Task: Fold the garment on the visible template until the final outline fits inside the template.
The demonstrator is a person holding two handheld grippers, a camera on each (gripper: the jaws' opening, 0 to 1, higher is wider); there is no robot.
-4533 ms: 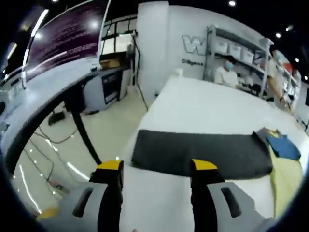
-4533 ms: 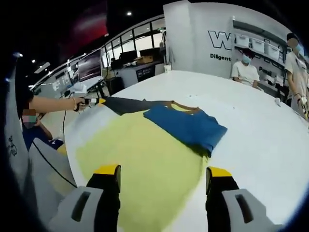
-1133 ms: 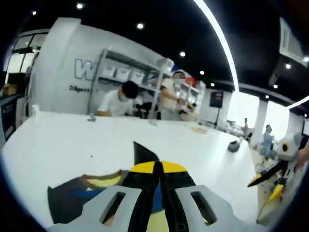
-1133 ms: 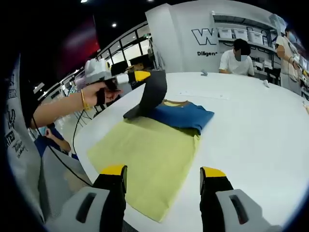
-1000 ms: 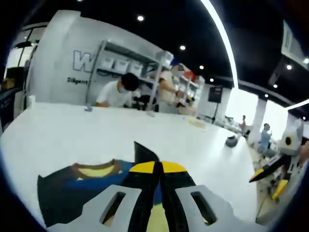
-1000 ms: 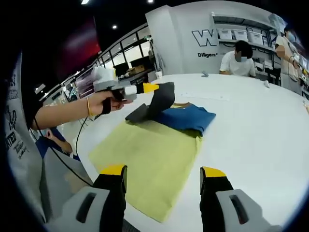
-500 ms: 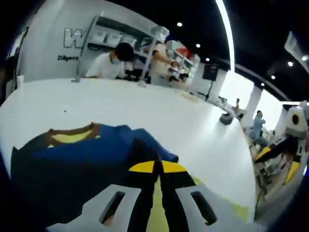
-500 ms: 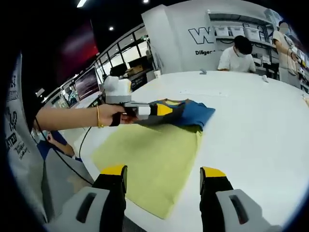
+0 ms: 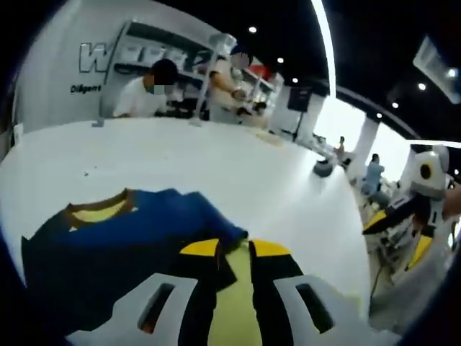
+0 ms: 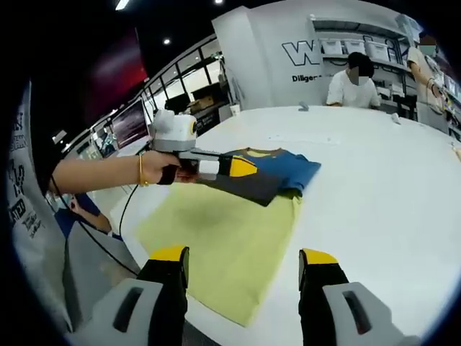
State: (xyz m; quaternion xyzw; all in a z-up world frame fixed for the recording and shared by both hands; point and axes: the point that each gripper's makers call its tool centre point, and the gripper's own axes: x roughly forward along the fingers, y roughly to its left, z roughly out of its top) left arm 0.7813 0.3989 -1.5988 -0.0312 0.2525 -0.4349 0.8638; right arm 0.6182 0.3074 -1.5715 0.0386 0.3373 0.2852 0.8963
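Observation:
A blue garment with a yellow-lined collar lies folded at the far end of a yellow-green template on the white table. A dark folded layer rests flat across its near side. My left gripper, held by a hand, sits low over that dark layer. In the left gripper view its jaws stand slightly apart, with the dark fabric's edge and template between them and the garment to the left. My right gripper hovers open over the template's near end, holding nothing, and appears as the right gripper across the table.
The table's rounded edge runs near the person's arm on the left. Seated and standing people are by the shelves beyond the far edge. A small dark object lies on the table far from the garment.
The left gripper carried the lifted dark flap over and laid it flat on the blue garment, then its shut jaws parted. The right gripper stayed put, open.

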